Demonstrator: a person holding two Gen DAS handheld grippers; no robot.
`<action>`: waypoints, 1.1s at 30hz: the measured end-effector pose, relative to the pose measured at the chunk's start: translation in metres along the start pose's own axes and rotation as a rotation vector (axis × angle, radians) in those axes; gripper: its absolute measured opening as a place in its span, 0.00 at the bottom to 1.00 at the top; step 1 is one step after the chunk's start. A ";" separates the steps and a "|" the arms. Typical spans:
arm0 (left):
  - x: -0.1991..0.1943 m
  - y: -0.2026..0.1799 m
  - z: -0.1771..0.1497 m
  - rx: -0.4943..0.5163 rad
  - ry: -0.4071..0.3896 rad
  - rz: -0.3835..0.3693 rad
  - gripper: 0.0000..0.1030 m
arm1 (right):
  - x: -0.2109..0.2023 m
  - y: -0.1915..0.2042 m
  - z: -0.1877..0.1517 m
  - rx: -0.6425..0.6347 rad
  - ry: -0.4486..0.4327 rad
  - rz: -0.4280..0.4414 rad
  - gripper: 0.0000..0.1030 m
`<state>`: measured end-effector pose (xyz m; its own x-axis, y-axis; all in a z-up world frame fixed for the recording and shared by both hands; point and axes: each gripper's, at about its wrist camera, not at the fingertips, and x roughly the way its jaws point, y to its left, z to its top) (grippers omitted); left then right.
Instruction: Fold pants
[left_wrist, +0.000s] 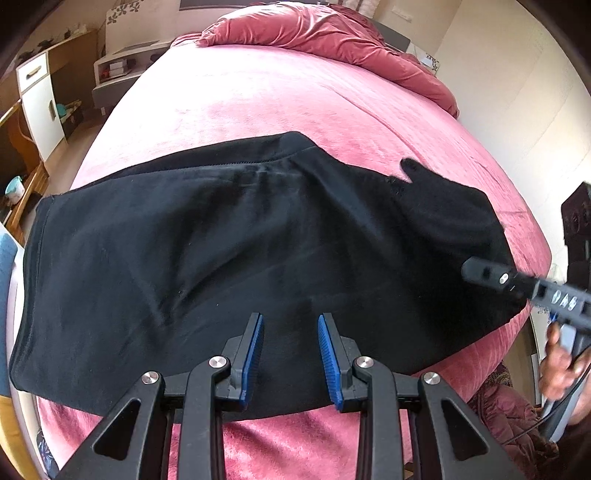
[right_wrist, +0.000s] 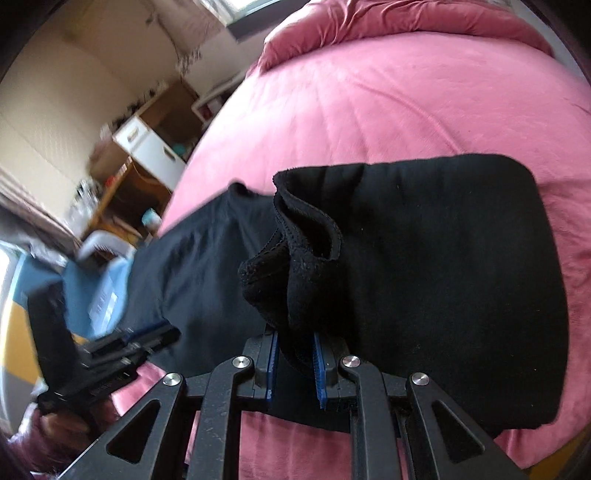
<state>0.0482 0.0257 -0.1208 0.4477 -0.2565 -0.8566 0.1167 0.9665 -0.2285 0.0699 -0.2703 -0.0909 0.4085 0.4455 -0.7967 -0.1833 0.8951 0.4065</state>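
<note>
Black pants (left_wrist: 229, 254) lie across a pink bed (left_wrist: 258, 103), spread left to right. My left gripper (left_wrist: 290, 321) is open and empty, hovering above the pants' near edge. My right gripper (right_wrist: 294, 338) is shut on a bunched hem of the pants (right_wrist: 295, 266) and holds it lifted above the flat part (right_wrist: 461, 258). In the left wrist view the right gripper (left_wrist: 476, 271) reaches in from the right over the pants' right end. In the right wrist view the left gripper (right_wrist: 147, 338) shows blurred at the lower left.
A rumpled pink duvet (left_wrist: 332, 33) lies at the head of the bed. A white and wood cabinet (left_wrist: 37, 103) and shelves stand left of the bed. The bed's near edge (left_wrist: 288, 443) is right below the grippers.
</note>
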 end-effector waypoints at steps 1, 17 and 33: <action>0.003 0.001 0.001 -0.003 0.001 -0.003 0.30 | 0.006 0.003 -0.003 -0.015 0.012 -0.015 0.16; 0.024 0.008 0.012 -0.162 0.102 -0.239 0.30 | 0.035 0.023 -0.005 -0.200 0.057 -0.168 0.16; 0.091 -0.036 0.067 -0.372 0.290 -0.583 0.68 | 0.008 -0.005 -0.016 -0.112 0.015 0.067 0.42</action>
<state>0.1446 -0.0324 -0.1596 0.1472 -0.7667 -0.6249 -0.0676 0.6225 -0.7797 0.0602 -0.2712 -0.1061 0.3785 0.5036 -0.7766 -0.3087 0.8597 0.4070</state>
